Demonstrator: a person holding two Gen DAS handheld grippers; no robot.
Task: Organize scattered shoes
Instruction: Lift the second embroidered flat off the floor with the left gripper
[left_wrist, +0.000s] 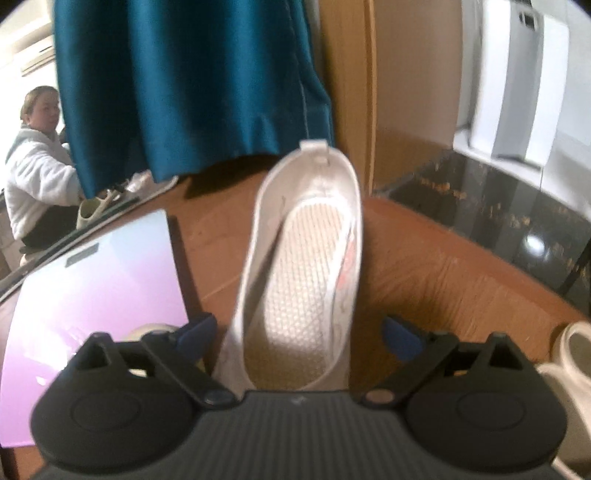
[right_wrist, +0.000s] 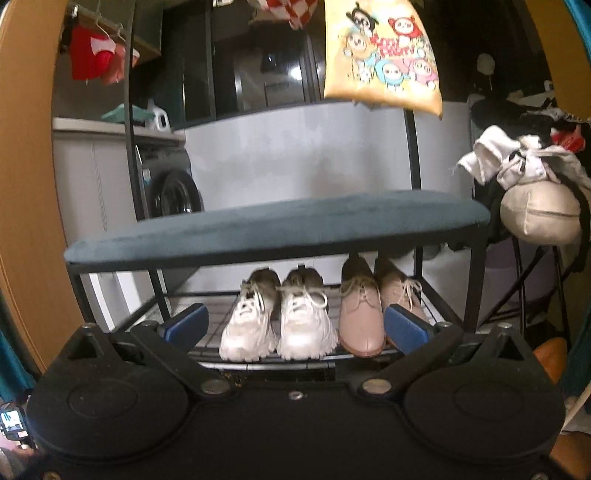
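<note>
Left wrist view — left gripper (left_wrist: 299, 332) spread wide around white shoe (left_wrist: 303, 273), pads clear, right gripper (right_wrist: 297, 323) open too.

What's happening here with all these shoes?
A person with a gripper in each hand is tidying shoes. The left gripper hangs open around a white slip-on shoe on the floor, not yet gripping. The right gripper, open and empty, faces a rack holding white sneakers and pink lace-ups.

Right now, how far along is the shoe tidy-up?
Done: white sneakers and pink lace-ups sit paired on the rack shelf. In hand: nothing yet; left gripper has open jaws straddling a white slip-on on the floor. Left: that slip-on, plus a cream shoe beside it. Right gripper is empty.
</note>
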